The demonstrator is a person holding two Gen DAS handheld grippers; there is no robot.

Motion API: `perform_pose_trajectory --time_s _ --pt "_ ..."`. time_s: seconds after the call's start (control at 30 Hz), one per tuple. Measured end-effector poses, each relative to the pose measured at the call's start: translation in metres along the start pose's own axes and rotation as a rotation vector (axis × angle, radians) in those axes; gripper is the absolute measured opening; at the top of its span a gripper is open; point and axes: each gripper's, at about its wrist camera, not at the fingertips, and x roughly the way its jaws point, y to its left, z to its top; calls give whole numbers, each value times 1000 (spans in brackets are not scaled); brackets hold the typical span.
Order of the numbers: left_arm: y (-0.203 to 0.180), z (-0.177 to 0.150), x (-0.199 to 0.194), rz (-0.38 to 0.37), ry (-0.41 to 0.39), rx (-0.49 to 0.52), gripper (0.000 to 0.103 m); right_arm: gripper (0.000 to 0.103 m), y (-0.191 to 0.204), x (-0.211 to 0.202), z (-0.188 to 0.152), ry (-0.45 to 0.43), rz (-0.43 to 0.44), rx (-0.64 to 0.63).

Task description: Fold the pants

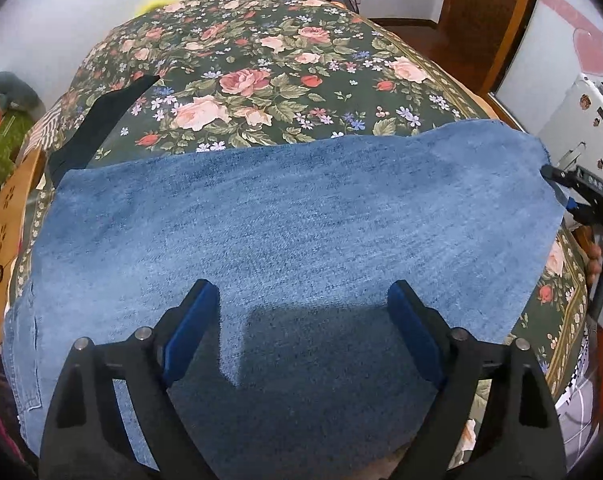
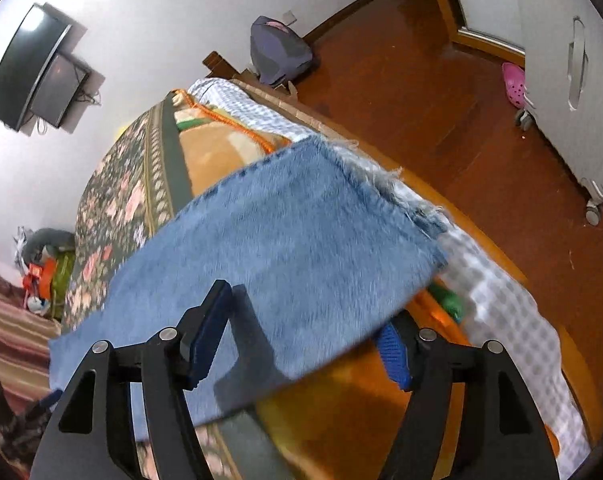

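Already the jeans (image 1: pixel 285 216) are lying doubled over flat on the flowered bedspread (image 1: pixel 261 68), their frayed hem (image 2: pixel 397 196) hanging past its edge. Further folds are likely remaining. Over the jeans, the left gripper (image 1: pixel 303 312) is hovering wide open; the right gripper (image 2: pixel 305 344) is straddling the cloth's edge, pads not pressing.

Both the left gripper (image 1: pixel 303 320) and right gripper (image 2: pixel 307 330) have black arms, silver rivets and ribbed blue fingers (image 1: pixel 189 328).

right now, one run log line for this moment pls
task: fold pants | pants: flat on floral bedspread | left gripper: open above pants | right gripper: open, straddling frayed leg end
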Motion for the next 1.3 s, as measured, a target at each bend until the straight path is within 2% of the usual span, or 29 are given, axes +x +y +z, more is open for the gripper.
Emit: perform_pose_trajectory --time_s 0.07,0.13,0.17,0.27,0.37,0.53,0.73,0.87,0.97,1.1,1.17,1.3 --pt "-1 -1 0 5 -9 3 89 56 -2 3 6 4 0 23" --pt "-1 -1 1 12 -13 7 89 38 -3 3 10 -11 2 28" --pt "-2 -1 0 13 -14 7 89 25 -2 1 12 -21 6 29" --pt "-1 0 0 8 -14 1 89 6 1 -7 16 -54 4 16" --pt "3 0 -7 -4 -31 -23 87 6 12 -27 18 -109 22 -19" --pt "11 3 -36 16 -116 -35 87 5 44 -60 21 -195 38 -112" --pt "26 5 -89 42 -249 -38 87 5 123 -104 19 -283 141 -291" --pt "44 0 -121 52 -324 -64 87 5 185 -118 2 -296 233 -419" --pt "62 -9 -142 51 -367 -95 87 5 230 -116 -18 -279 299 -506" --pt "93 -26 -162 62 -405 -142 87 5 282 -94 -51 -226 343 -613" --pt "107 -35 -168 70 -417 -165 87 5 304 -74 -71 -181 351 -659" --pt "140 -56 -177 95 -433 -215 87 5 322 -30 -113 -56 342 -724"
